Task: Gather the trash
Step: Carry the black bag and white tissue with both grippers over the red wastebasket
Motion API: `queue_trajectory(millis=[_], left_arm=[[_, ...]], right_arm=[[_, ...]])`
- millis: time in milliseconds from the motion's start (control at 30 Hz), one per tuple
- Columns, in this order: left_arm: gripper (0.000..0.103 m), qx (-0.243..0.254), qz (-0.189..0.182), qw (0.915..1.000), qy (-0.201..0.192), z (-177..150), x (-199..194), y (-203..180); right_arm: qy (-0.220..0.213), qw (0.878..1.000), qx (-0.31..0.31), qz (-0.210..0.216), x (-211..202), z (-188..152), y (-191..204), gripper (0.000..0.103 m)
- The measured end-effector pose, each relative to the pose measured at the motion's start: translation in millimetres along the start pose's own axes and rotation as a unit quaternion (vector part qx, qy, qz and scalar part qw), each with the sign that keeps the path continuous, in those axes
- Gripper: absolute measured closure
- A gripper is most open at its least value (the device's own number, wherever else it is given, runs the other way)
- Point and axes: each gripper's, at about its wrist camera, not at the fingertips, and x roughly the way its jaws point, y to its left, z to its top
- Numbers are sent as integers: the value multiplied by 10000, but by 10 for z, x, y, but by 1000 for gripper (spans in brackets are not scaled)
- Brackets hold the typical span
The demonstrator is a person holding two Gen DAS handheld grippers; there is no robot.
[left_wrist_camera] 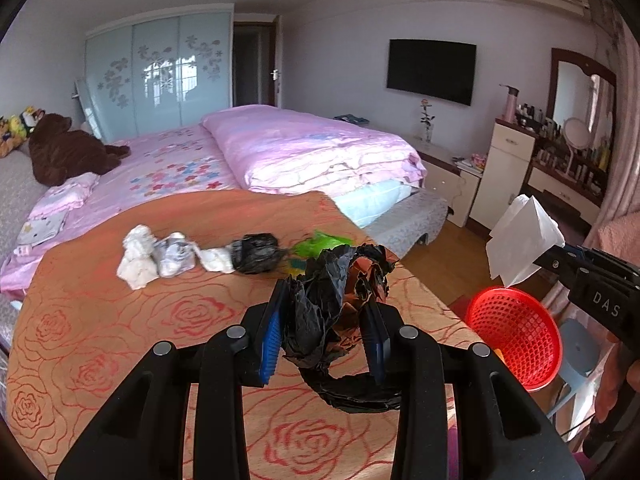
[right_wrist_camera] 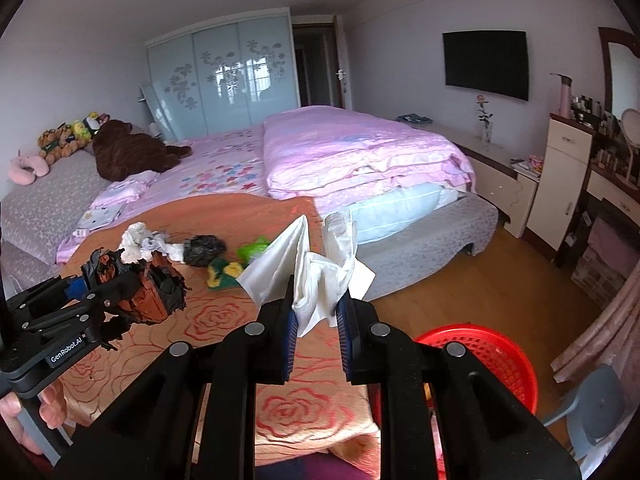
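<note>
My left gripper (left_wrist_camera: 326,300) is shut on a crumpled black and brown wrapper (left_wrist_camera: 340,292), held above the orange rose-patterned blanket (left_wrist_camera: 140,320); it also shows at the left of the right wrist view, left gripper (right_wrist_camera: 132,284). My right gripper (right_wrist_camera: 316,304) is shut on a white tissue (right_wrist_camera: 316,276), seen too at the right edge of the left wrist view, white tissue (left_wrist_camera: 520,236). On the blanket lie white crumpled papers (left_wrist_camera: 138,258), a black bag ball (left_wrist_camera: 256,252) and green scraps (left_wrist_camera: 320,242). A red mesh basket (left_wrist_camera: 516,340) stands beside the bed.
The bed carries a pink quilt (left_wrist_camera: 312,148) and a brown plush bear (left_wrist_camera: 68,148). A grey stool (right_wrist_camera: 596,412) stands right of the basket on the wooden floor (right_wrist_camera: 460,288). Cabinets and a dressing table (left_wrist_camera: 560,168) line the right wall.
</note>
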Motion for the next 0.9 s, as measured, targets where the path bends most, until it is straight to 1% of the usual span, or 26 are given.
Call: queue_trajectory(millis=[567, 900], left_arm=[[70, 329, -431, 9985, 35, 126, 125, -572], [70, 585, -894, 9942, 152, 166, 246, -1002]], right_arm=[[-26, 9976, 342, -599, -238, -167, -629, 85], [32, 9943, 567, -902, -288, -290, -956, 85]])
